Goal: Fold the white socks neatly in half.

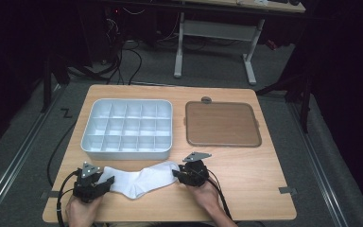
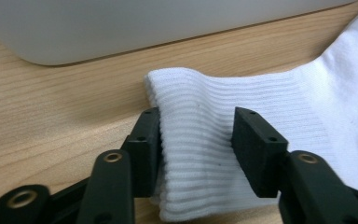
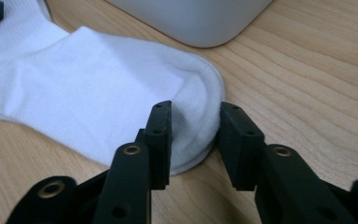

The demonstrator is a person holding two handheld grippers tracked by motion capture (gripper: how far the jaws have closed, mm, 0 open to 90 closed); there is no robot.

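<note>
White sock (image 1: 139,182) is lying lengthwise across the frame's bottom; left gripper (image 1: 105,184) jaws are straddling its ribbed cuff, right gripper (image 1: 176,174) jaws are bracketing its toe, neither visibly pinching.

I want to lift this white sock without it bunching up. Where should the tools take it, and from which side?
Take the sock by its two ends. It lies flat and stretched across the table's near edge, so the left tool suits the ribbed cuff from the left, and the right tool suits the rounded toe from the right. Each tool's jaws already straddle its end, probably ready to close.
</note>
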